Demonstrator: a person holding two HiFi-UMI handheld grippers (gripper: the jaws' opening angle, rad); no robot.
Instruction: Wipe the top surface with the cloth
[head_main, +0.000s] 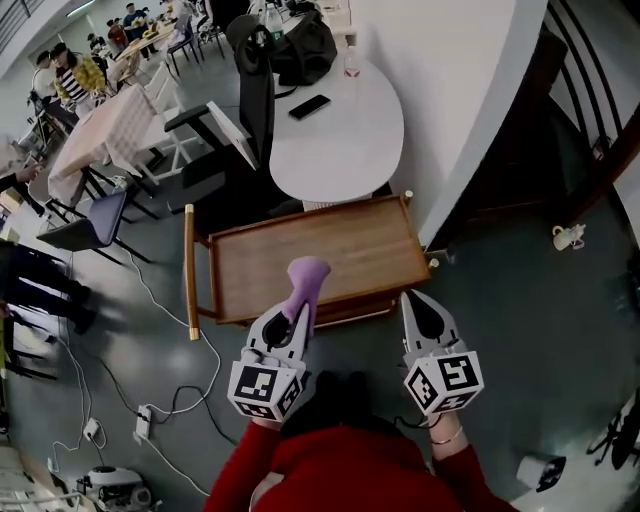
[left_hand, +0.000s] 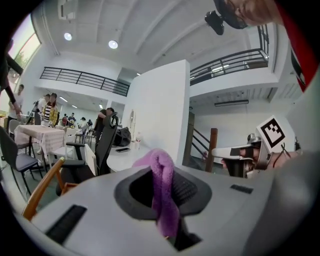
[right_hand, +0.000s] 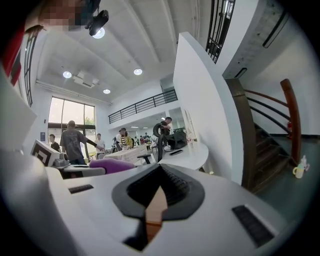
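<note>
While above cart (head_main: 250, 262), cloth (head_main: 306, 276) in left hand-held gripper (head_main: 293, 322)

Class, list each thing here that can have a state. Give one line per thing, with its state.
Left gripper: shut on the purple cloth.
Purple cloth: bunched, sticking out past the jaws.
Right gripper: shut, empty.
Wooden cart top: bare.
Phone: lying flat on the white table, screen dark.
</note>
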